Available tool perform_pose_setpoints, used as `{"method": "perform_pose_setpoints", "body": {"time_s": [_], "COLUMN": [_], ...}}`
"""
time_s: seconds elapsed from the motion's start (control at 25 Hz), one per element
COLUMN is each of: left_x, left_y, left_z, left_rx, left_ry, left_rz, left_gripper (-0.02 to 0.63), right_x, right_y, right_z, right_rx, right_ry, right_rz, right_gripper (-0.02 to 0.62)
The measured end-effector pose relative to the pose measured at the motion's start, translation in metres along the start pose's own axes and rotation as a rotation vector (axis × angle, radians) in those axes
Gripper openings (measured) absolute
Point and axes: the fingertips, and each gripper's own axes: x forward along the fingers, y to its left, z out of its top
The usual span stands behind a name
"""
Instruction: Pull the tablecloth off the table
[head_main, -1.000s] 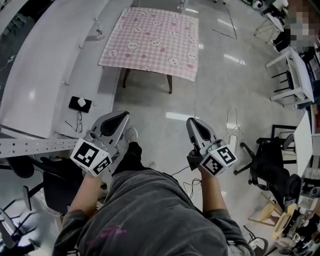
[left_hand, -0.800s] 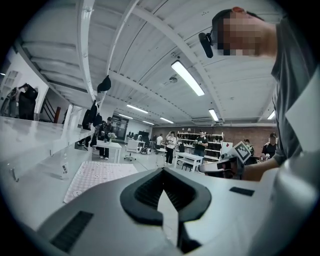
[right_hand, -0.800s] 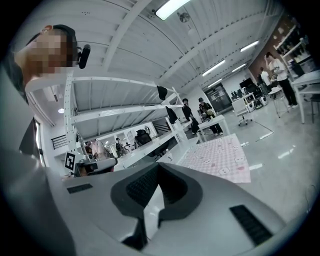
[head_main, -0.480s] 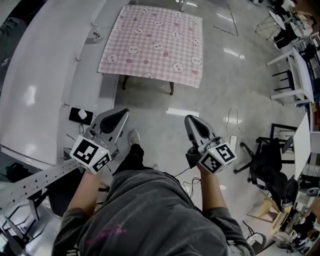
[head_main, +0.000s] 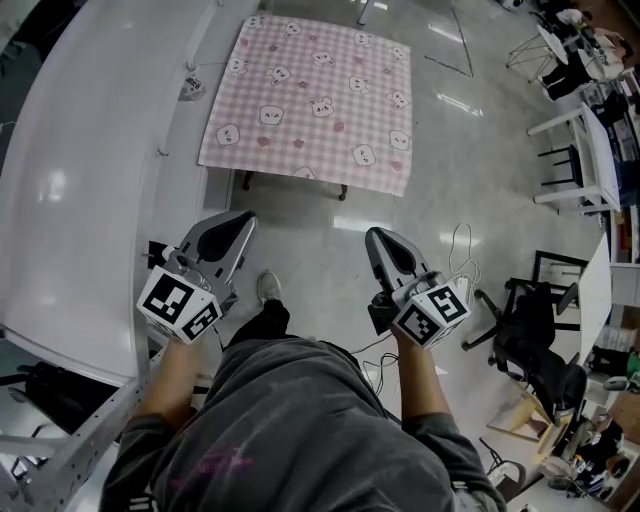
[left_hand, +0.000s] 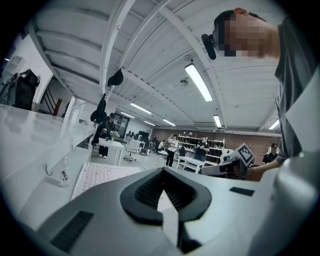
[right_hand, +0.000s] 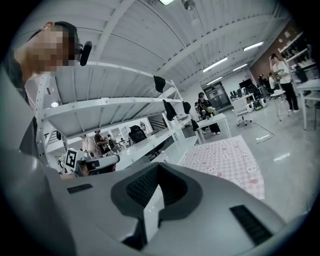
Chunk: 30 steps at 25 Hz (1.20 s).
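The left gripper (head_main: 238, 220) and right gripper (head_main: 380, 240) hold their jaws together, empty; the tablecloth (head_main: 315, 100) lies well ahead.

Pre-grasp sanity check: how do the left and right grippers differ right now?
The left gripper hangs beside the white counter; the right gripper is over open floor. In the head view the left gripper points up and to the right, and the right gripper up and to the left. Shared: both are shut, empty, and short of the pink tablecloth.
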Motion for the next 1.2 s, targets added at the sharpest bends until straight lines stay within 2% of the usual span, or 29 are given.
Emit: {"method": "perform_pose_setpoints", "body": {"time_s": [0.2, 0.72, 1.2], "left_x": [0.003, 0.005, 0.028], "left_y": [0.024, 0.061, 0.083], "left_z": [0.008, 0.006, -0.033], "left_rx": [-0.020, -0.071, -0.091], "left_ry": [-0.004, -0.027, 0.069], "left_rz": [0.006, 0.048, 0.077], "left_gripper": [0.000, -0.001, -0.002], "right_x": [0.024, 0.047, 0.087], "right_y": [0.008, 0.004, -0.025], "right_z": [0.014, 0.011, -0.006], "right_rx": [-0.026, -0.007, 0.033], "right_ry": [-0.003, 0.006, 0.067], "right_rz": [0.003, -0.010, 0.014], "right_gripper": [0.002, 0.002, 0.002]}}
